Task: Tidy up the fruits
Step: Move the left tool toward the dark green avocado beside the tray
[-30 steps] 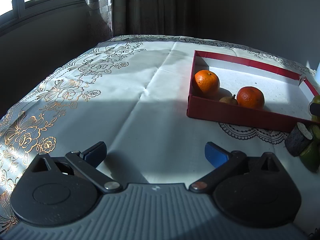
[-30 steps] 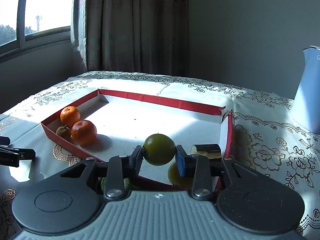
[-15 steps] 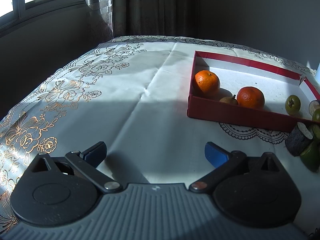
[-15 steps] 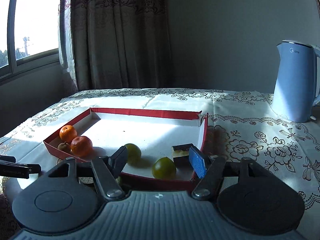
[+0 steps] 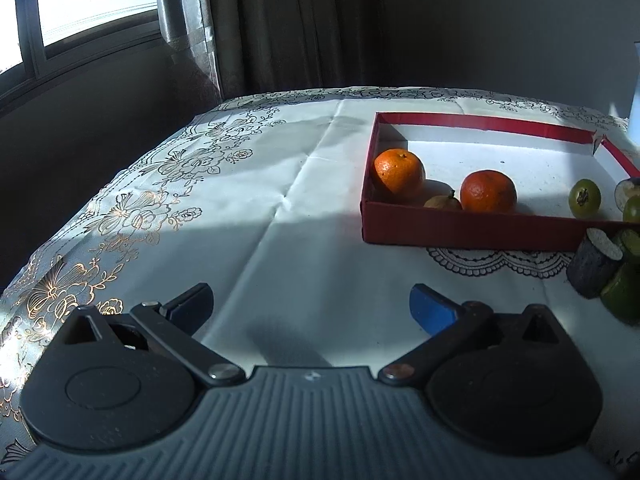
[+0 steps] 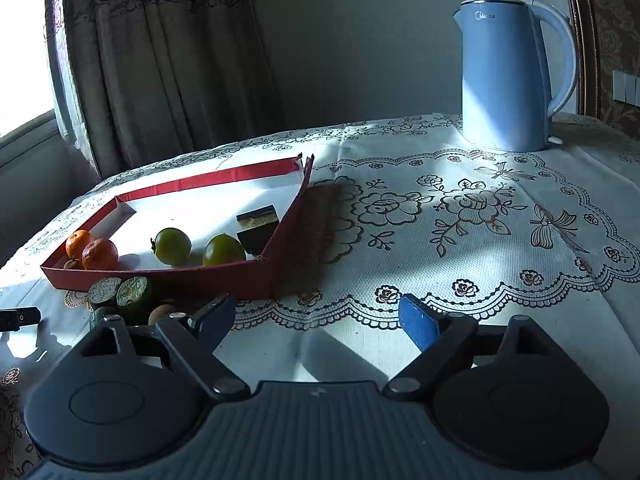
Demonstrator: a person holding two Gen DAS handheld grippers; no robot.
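Observation:
A red tray point(image 6: 224, 278) point(image 5: 460, 232) lies on the tablecloth. It holds two oranges point(image 5: 399, 173) point(image 5: 488, 192), a small brown fruit point(image 5: 442, 202), two green fruits point(image 6: 173, 246) point(image 6: 223, 250) and a dark cake-like block point(image 6: 257, 226). Cut green and dark fruit pieces point(image 6: 120, 294) point(image 5: 600, 268) lie on the cloth in front of the tray. My right gripper point(image 6: 316, 320) is open and empty, near the tray's right corner. My left gripper point(image 5: 310, 306) is open and empty, left of the tray.
A blue electric kettle point(image 6: 508, 76) stands at the back right of the table. Curtains point(image 6: 160, 60) and a window point(image 5: 80, 4) are behind. The table edge falls away on the left point(image 5: 100, 184). The other gripper's tip shows at the far left point(image 6: 18, 318).
My right gripper has let go of the green fruit in the tray, opened, and drawn back and to the right. My left gripper has barely moved.

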